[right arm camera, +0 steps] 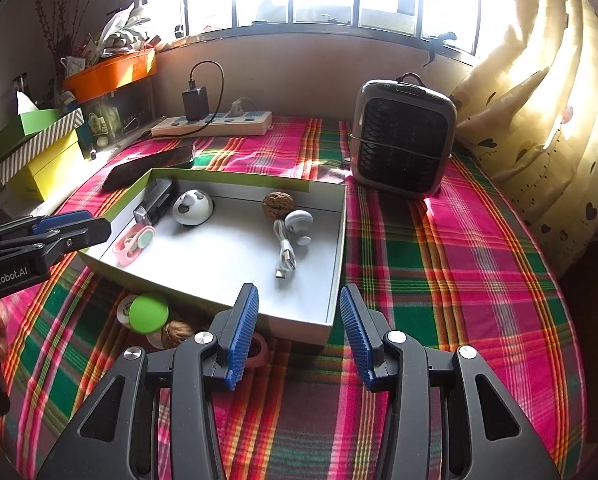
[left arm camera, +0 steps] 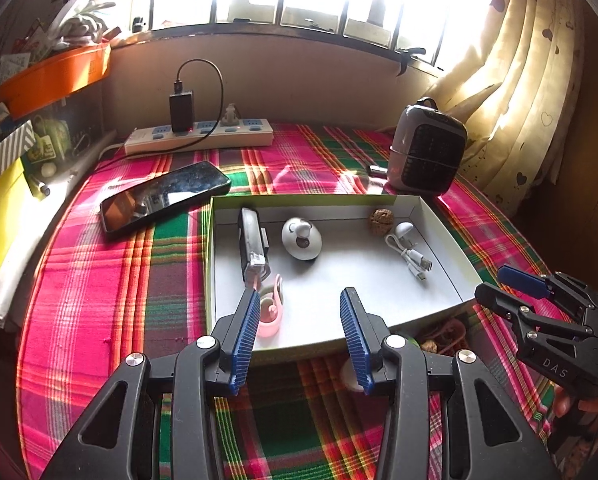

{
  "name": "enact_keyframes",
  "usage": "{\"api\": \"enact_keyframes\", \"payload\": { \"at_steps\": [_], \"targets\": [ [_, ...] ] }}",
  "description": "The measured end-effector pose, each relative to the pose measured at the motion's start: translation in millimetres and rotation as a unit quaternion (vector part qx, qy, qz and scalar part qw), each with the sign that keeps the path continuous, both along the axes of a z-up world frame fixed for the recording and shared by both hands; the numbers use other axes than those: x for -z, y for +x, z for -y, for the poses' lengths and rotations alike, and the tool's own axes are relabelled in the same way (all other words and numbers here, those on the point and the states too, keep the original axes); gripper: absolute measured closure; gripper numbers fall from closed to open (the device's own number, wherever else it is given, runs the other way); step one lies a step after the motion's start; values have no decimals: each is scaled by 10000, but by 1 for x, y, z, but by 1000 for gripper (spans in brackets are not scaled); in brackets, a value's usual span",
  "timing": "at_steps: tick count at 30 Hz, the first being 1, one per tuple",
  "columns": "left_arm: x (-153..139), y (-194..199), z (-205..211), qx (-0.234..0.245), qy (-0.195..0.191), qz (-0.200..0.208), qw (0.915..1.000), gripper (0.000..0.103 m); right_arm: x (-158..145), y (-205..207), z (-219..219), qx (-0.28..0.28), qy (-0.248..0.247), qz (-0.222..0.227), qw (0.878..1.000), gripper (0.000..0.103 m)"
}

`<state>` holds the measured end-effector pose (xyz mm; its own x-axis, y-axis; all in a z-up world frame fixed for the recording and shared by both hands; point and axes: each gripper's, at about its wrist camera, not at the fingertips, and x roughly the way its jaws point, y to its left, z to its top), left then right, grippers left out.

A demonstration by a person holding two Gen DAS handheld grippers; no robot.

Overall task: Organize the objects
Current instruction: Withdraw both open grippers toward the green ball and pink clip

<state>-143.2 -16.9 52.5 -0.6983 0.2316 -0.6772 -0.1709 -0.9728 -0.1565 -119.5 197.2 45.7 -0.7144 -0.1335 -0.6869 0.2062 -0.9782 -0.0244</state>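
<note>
A white shallow box (left arm camera: 439, 280) (right arm camera: 335, 264) lies on the plaid cloth. It holds a stapler (left arm camera: 253, 244) (right arm camera: 157, 200), a white round gadget (left arm camera: 301, 238) (right arm camera: 192, 207), a walnut (left arm camera: 381, 221) (right arm camera: 277, 205), a white cable with a round plug (left arm camera: 409, 254) (right arm camera: 289, 244) and a pink clip (left arm camera: 271, 312) (right arm camera: 133, 245). In front of the box lie a green round disc (right arm camera: 149, 313), a second walnut (right arm camera: 177, 332) and a pink ring (right arm camera: 257, 350). My left gripper (left arm camera: 299, 332) is open and empty over the box's near edge. My right gripper (right arm camera: 299, 332) is open and empty at the box's near right corner.
A black phone (left arm camera: 165, 198) (right arm camera: 149, 166) lies left of the box. A power strip (left arm camera: 199, 136) (right arm camera: 213, 124) with a charger stands at the back. A small heater (left arm camera: 427, 150) (right arm camera: 403, 136) stands at the back right. Boxes and an orange tray (right arm camera: 111, 72) crowd the left. Curtain (right arm camera: 539, 100) hangs on the right.
</note>
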Motion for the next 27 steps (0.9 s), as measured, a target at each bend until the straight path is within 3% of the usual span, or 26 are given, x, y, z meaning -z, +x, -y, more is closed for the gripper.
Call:
{"api": "enact_keyframes", "payload": {
  "at_steps": [20,27],
  "targets": [
    [27,24,3,51,311,403,9987,63,27,1,5,-183,-422,546,9974,59],
    [31,23,2,99,348,467,9983,63,32,1,9,-519,-718,710,9935,59]
  ]
}}
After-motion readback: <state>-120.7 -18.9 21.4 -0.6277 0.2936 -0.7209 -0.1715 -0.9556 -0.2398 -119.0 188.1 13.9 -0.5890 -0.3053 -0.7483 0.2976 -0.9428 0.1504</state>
